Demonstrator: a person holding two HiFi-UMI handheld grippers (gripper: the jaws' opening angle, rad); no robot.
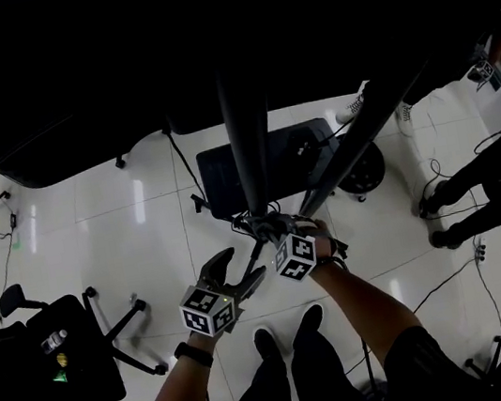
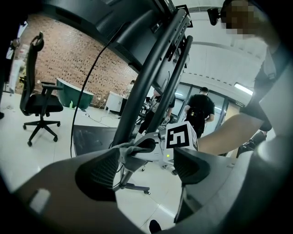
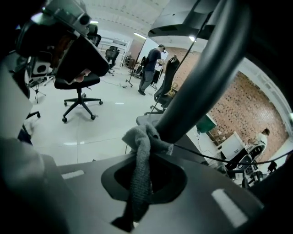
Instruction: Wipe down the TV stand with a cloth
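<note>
1. Cloth (image 3: 139, 153): grey and bunched, pressed against a dark slanted post (image 3: 201, 82) of the TV stand. Contact is at the low part of the post, just above the stand's base plate (image 1: 273, 167).
2. Right gripper (image 3: 145, 179): fingers closed on the cloth. A strip of it runs down between them and the wad sticks out past the tips onto the post.
3. Left gripper (image 2: 149, 160): fingers (image 2: 97, 176) spread wide with nothing between them. It is held just beside the right gripper, aimed at it and the cloth, and is apart from the post.
4. Orientation: the post's long axis runs from the base plate on the floor (image 1: 120, 217) steeply up toward the head camera. In the right gripper view it slants lower left to upper right. A second post (image 1: 355, 144) leans away from the same base. The cloth's long axis follows the right fingers and meets the post roughly crosswise.
5. Position: the base plate sits on the floor just ahead of the person's shoes (image 1: 291, 331).
6. Progress (judgement): wiping is under way on the lower post. The dark finish shows no wiped or unwiped areas, so the share done can't be read. The upper post, the second post and the base plate probably remain.
7. Surroundings: office chair (image 2: 39, 103) well apart on the floor.
</note>
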